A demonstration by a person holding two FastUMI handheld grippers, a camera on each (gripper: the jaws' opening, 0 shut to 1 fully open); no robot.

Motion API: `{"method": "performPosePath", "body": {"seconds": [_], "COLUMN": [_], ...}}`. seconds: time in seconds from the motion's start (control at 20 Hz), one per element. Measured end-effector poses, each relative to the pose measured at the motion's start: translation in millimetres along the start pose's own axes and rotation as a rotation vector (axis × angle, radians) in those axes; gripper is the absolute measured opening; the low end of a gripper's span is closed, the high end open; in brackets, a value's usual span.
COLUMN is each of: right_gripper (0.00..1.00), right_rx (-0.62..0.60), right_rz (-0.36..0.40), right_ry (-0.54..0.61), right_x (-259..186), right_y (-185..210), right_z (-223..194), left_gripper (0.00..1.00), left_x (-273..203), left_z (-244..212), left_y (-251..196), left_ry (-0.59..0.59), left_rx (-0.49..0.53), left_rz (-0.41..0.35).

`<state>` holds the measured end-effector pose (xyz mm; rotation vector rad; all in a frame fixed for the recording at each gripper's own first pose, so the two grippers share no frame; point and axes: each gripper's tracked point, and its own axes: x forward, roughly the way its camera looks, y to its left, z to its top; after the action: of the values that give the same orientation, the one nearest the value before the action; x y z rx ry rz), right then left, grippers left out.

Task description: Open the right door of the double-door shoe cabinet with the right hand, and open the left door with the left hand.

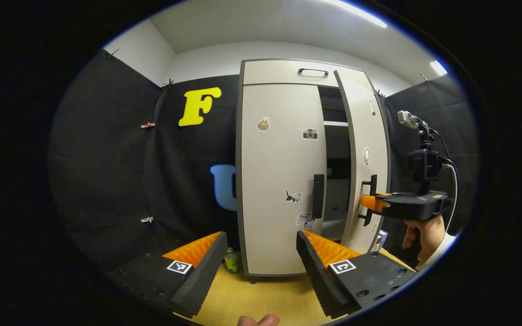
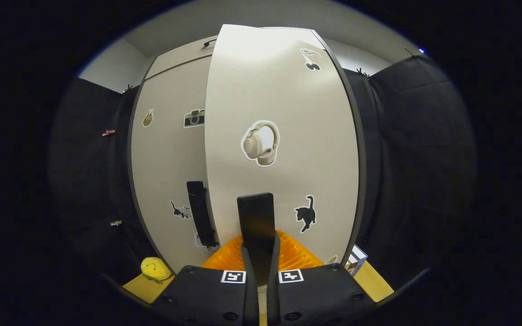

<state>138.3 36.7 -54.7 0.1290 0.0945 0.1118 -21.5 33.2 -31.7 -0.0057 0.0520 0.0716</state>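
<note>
The pale double-door shoe cabinet (image 1: 283, 72) stands ahead on the wooden table. Its right door (image 1: 366, 136) is swung partly outward, showing dark shelves inside. My right gripper (image 1: 370, 202), held by a hand, is shut on that door's black handle (image 2: 255, 213); in the right gripper view the right gripper (image 2: 259, 256) has both fingers pressed against the handle. The left door (image 1: 281, 181) is closed, its black handle (image 1: 318, 195) vertical near the inner edge. My left gripper (image 1: 261, 244) hangs open in front of the left door, short of its handle, with nothing between the fingers.
A small green can (image 1: 231, 262) stands by the cabinet's left foot. A yellow plush toy (image 2: 154, 268) lies on the table left of the cabinet. A small box (image 1: 379, 240) sits behind the open door at the right. Black cloth walls close in on both sides.
</note>
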Motion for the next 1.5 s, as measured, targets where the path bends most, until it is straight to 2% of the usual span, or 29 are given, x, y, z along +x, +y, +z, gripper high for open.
{"method": "performPosePath", "body": {"seconds": [0.25, 0.55, 0.75, 1.2, 1.25, 1.4, 1.5], "right_gripper": [0.11, 0.10, 0.10, 0.08, 0.06, 0.05, 0.05], "right_rx": [-0.005, -0.060, -0.078, -0.087, -0.084, -0.029, -0.036], "right_rz": [0.001, -0.051, -0.085, -0.116, -0.126, -0.100, -0.093], "right_ry": [0.014, 0.022, 0.023, 0.024, 0.019, 0.032, 0.029], "right_x": [-40.3, -74.5, -82.7, -88.0, -88.8, -88.9, -87.4], "right_y": [-39.7, -101.5, -132.7, -177.2, -183.0, -193.5, -193.4], "right_z": [4.7, 12.3, 15.6, 23.8, 25.3, 27.3, 27.9], "left_gripper": [0.94, 0.94, 0.94, 0.94, 0.94, 0.94, 0.94], "left_x": [-8.0, -4.8, -1.2, 15.3, 16.4, 21.0, 24.1], "left_z": [8.0, 5.7, 3.5, 13.5, 12.9, 14.2, 16.2], "left_y": [-36.9, -83.8, -108.9, -144.3, -148.3, -158.1, -163.0], "left_ry": [-0.009, 0.002, 0.013, 0.002, 0.004, 0.011, 0.009], "left_rx": [0.002, -0.001, 0.011, 0.015, 0.012, 0.007, 0.016], "left_rz": [-0.030, -0.068, -0.091, -0.114, -0.118, -0.128, -0.130]}}
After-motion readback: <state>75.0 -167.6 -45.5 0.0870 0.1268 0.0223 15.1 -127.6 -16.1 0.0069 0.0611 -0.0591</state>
